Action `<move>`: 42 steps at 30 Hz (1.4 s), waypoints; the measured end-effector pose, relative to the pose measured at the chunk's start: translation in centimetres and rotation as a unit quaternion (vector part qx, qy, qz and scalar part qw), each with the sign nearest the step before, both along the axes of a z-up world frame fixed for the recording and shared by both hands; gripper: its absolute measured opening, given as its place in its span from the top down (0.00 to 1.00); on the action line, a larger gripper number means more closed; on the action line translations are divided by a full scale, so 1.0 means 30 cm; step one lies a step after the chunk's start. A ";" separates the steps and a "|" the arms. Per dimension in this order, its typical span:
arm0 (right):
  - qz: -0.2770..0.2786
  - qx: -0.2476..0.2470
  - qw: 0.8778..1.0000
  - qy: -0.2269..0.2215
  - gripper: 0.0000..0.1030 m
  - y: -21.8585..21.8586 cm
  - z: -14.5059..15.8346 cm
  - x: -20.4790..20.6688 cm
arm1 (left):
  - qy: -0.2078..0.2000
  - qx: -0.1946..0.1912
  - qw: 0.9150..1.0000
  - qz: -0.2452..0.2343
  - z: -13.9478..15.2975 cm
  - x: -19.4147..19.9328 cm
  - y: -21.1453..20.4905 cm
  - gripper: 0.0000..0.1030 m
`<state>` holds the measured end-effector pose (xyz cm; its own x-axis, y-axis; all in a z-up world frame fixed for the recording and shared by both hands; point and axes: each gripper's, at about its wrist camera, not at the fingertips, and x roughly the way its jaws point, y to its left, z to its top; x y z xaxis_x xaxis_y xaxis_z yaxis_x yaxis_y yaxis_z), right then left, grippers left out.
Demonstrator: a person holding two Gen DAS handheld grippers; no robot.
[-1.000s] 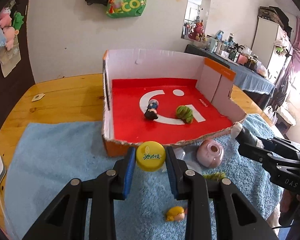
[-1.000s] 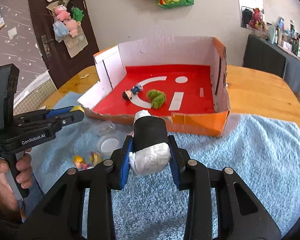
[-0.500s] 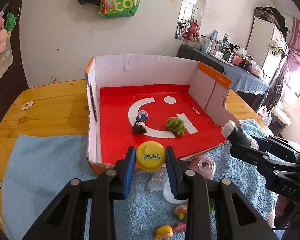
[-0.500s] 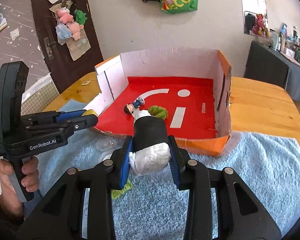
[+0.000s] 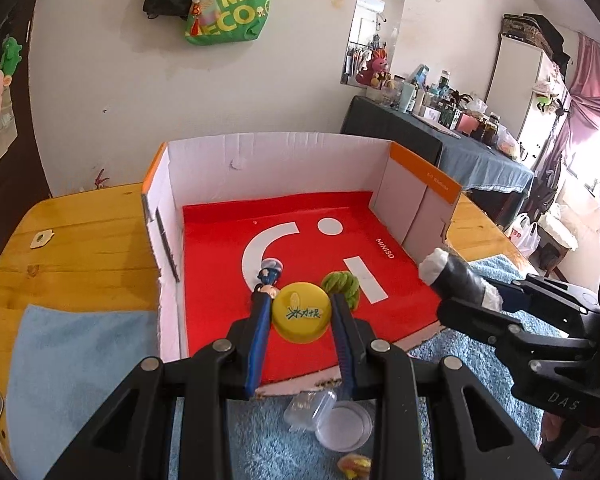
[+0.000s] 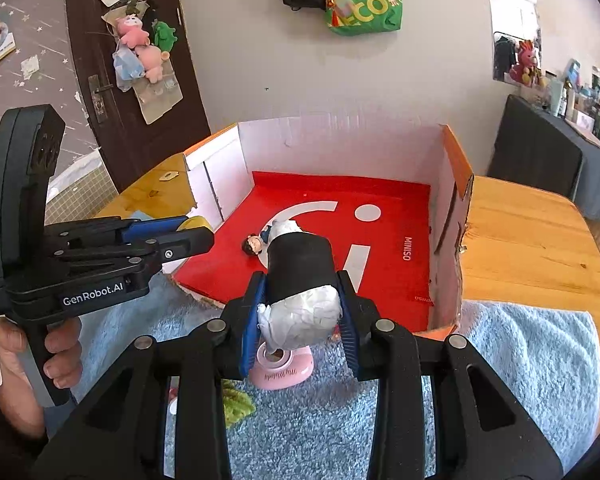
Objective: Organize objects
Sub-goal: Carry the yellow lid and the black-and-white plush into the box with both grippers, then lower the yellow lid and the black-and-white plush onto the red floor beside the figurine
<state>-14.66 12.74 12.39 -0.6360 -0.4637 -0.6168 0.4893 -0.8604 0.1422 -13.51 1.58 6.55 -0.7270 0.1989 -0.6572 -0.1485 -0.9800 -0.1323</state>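
Note:
My left gripper [image 5: 301, 316] is shut on a yellow cap [image 5: 301, 312] and holds it over the near part of the red-floored cardboard box [image 5: 220, 272]. A small doll [image 5: 269, 276] and a green knitted piece [image 5: 342, 285] lie on the box floor just beyond the cap. My right gripper [image 6: 301, 308] is shut on a black roll with white wrapped ends [image 6: 300, 280], held above the box's near edge [image 6: 204, 294]. In the left wrist view that roll [image 5: 458, 280] and the right gripper [image 5: 472, 304] hang at the box's right front corner. The left gripper [image 6: 188, 236] shows at left in the right wrist view.
On the blue towel [image 6: 520, 360] in front of the box lie a pink round case [image 6: 281, 368], a green knitted piece [image 6: 236, 404], a clear plastic container [image 5: 312, 410] with its lid [image 5: 342, 428], and a small yellow toy [image 5: 354, 464]. The wooden table [image 6: 532, 248] extends to the right. A hand [image 6: 16, 360] grips the left handle.
Both grippers moved forward and rose with their loads. The yellow cap passed from in front of the box's near wall to over the red floor. The roll came above the near edge.

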 end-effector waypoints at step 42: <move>0.004 0.110 0.990 -0.087 0.69 -0.043 -0.135 -0.219 | -0.108 -0.003 0.994 -0.022 -0.176 -0.190 0.048 0.69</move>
